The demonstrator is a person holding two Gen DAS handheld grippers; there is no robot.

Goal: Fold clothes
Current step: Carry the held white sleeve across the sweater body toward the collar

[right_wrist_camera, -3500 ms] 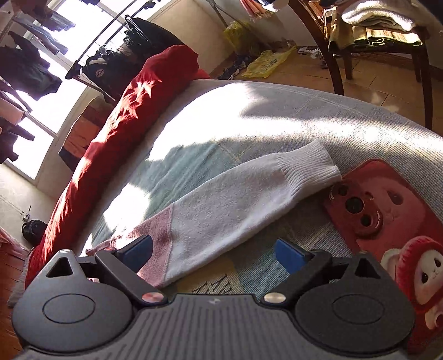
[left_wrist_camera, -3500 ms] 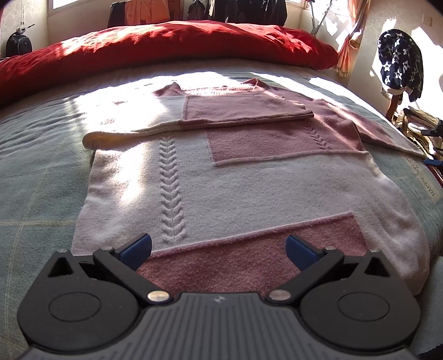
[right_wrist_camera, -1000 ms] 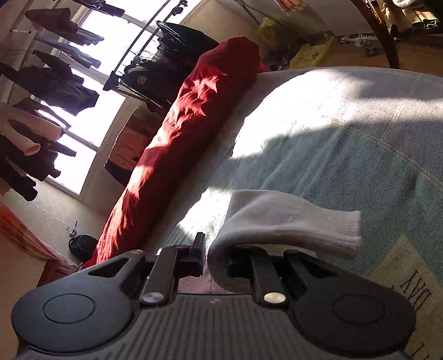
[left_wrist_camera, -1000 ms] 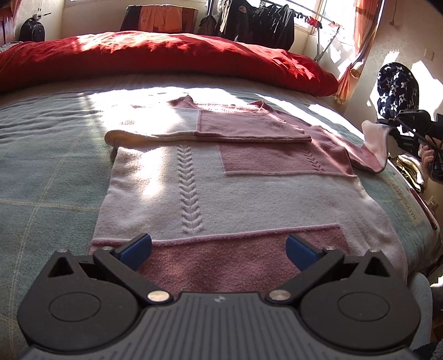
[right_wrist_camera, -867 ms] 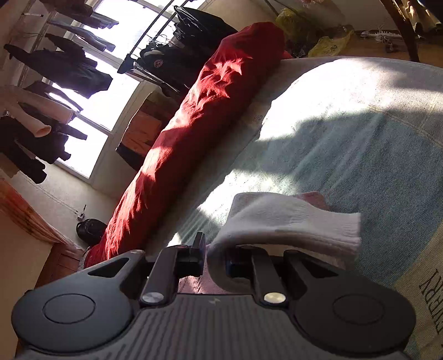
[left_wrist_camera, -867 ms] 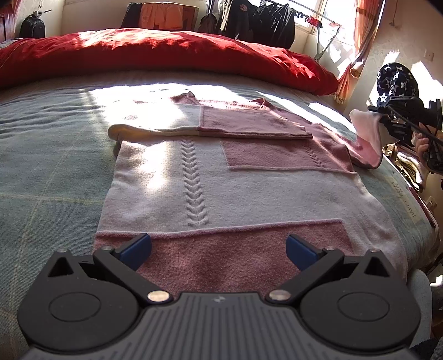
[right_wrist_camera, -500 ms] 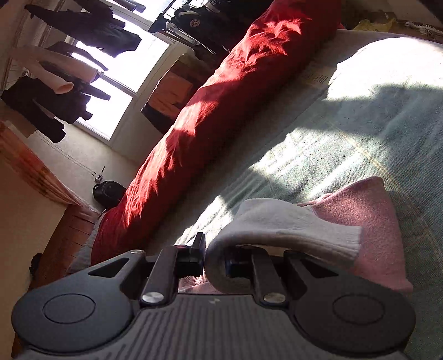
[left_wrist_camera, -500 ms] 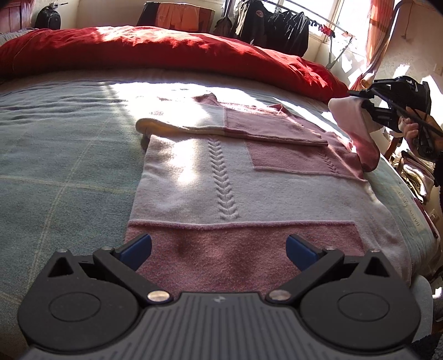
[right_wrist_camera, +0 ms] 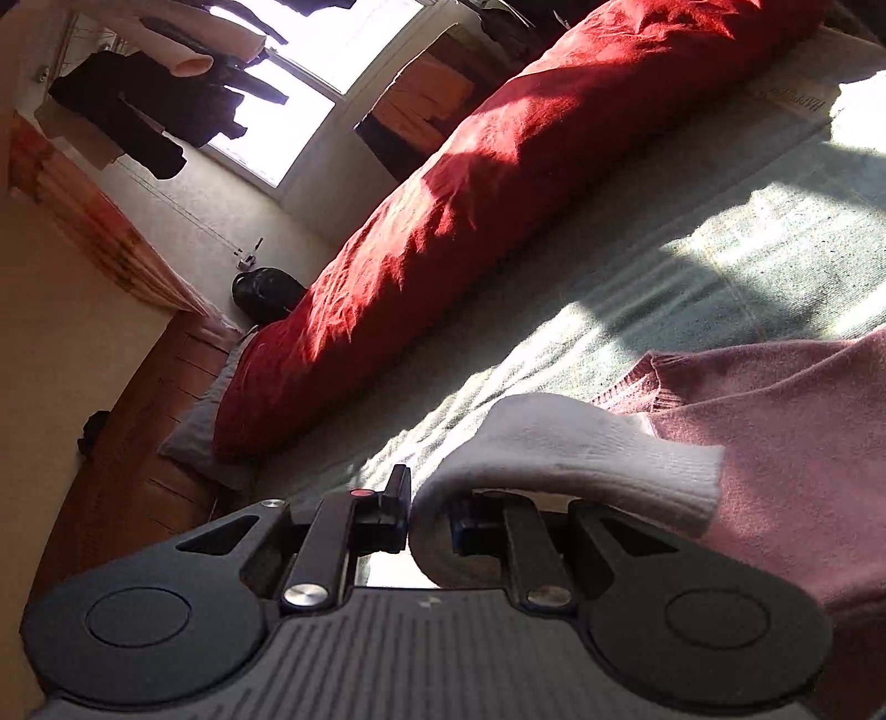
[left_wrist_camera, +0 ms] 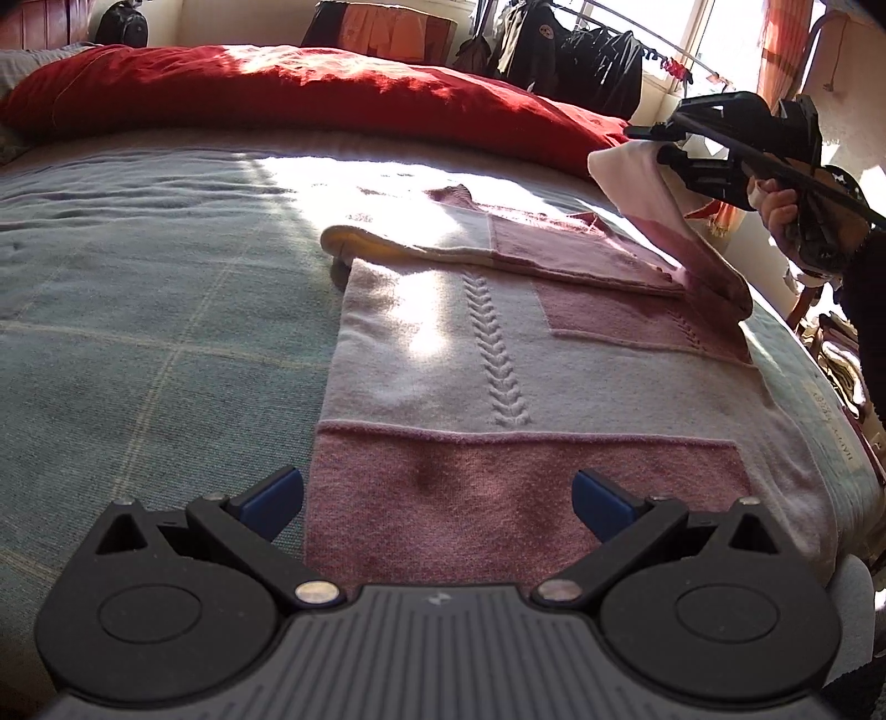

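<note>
**Right gripper lifts the sleeve cuff over the sweater**

Printed lettering runs along the bedspread [left_wrist_camera: 138, 288] edge, too small to read. Your right gripper [right_wrist_camera: 429, 520] is clamped on the white cuff [right_wrist_camera: 581, 454] of the pink-and-white sweater [left_wrist_camera: 498, 360], with the sleeve draping down to the body. Your left gripper [left_wrist_camera: 437, 498] stands wide and empty, its blue pads flanking the sweater's near pink hem. Beyond lie a red duvet [left_wrist_camera: 288, 94], a window and hanging dark clothes [left_wrist_camera: 581, 50].

left wrist – low, faces along bed [left_wrist_camera: 138, 310] | right wrist – rolled, close | shared: red duvet [left_wrist_camera: 288, 94]
</note>
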